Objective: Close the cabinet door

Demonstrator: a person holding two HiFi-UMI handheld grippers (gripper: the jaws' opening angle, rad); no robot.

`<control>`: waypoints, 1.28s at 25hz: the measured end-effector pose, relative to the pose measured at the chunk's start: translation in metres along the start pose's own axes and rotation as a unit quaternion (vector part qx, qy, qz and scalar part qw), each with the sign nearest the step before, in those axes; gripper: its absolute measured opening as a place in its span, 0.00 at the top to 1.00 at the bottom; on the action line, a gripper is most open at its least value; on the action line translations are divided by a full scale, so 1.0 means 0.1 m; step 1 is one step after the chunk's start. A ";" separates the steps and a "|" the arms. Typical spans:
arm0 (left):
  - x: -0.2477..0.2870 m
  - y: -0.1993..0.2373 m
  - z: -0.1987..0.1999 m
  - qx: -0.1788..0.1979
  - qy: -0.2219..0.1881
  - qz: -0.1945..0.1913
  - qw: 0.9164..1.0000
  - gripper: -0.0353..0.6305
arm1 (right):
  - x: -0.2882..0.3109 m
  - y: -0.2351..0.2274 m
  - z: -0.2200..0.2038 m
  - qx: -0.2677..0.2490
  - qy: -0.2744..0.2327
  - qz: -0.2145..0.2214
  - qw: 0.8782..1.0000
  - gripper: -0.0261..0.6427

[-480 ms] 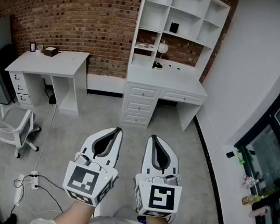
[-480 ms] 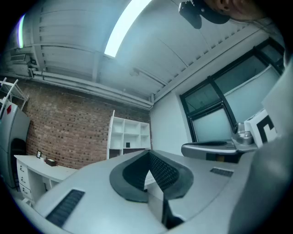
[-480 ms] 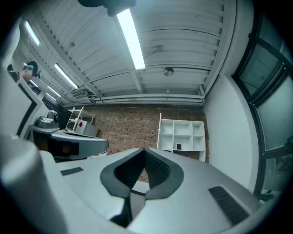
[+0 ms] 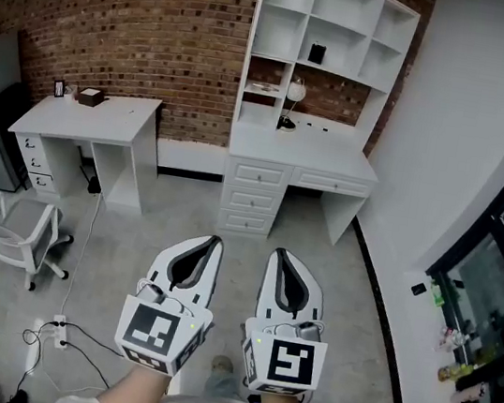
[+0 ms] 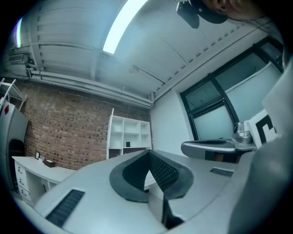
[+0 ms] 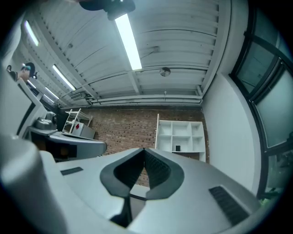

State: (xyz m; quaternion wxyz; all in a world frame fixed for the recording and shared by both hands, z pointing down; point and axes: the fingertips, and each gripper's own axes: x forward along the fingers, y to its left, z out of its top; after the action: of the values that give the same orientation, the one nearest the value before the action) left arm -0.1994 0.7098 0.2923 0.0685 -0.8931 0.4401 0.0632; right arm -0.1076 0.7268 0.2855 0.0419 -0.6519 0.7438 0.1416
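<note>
The left gripper (image 4: 215,237) and right gripper (image 4: 276,249) are both clenched on nothing, side by side, pointing ahead. Since half a second ago the far shelf unit (image 4: 328,30) and its desk (image 4: 303,153) have shifted slightly right, and a shoe (image 4: 221,365) now shows below. The person is probably walking towards them. I can make out no open cabinet door yet, and that furniture stands well apart from the grippers.

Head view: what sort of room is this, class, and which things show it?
Probably a study or office: a white desk, a shelf unit and a swivel chair.

Open floor (image 4: 183,218) ahead up to the desk (image 4: 303,154); chair (image 4: 18,230) off left.
</note>
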 end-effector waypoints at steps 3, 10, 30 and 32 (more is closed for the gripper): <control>0.33 0.13 -0.08 0.000 0.002 0.005 1.000 0.94 | 0.33 -0.16 -0.11 0.004 -0.001 0.005 1.000 0.93; 1.29 0.47 -0.16 0.013 -0.004 0.019 1.000 0.94 | 1.28 -0.48 -0.32 0.010 -0.014 0.040 0.999 0.93; 2.70 1.49 -0.55 -0.011 0.004 0.072 0.997 0.94 | 3.04 -0.82 -0.92 0.002 0.004 0.087 0.996 0.93; 2.88 1.64 -0.59 -0.011 0.003 0.065 0.998 0.94 | 3.28 -0.81 -0.97 -0.001 0.004 0.087 0.996 0.93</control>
State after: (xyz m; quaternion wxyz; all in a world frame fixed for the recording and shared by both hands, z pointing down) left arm -0.1521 0.3762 0.2898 0.0530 -0.8636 0.4964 0.0700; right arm -0.0638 0.3776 0.2845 0.0257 -0.5852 0.7978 0.1429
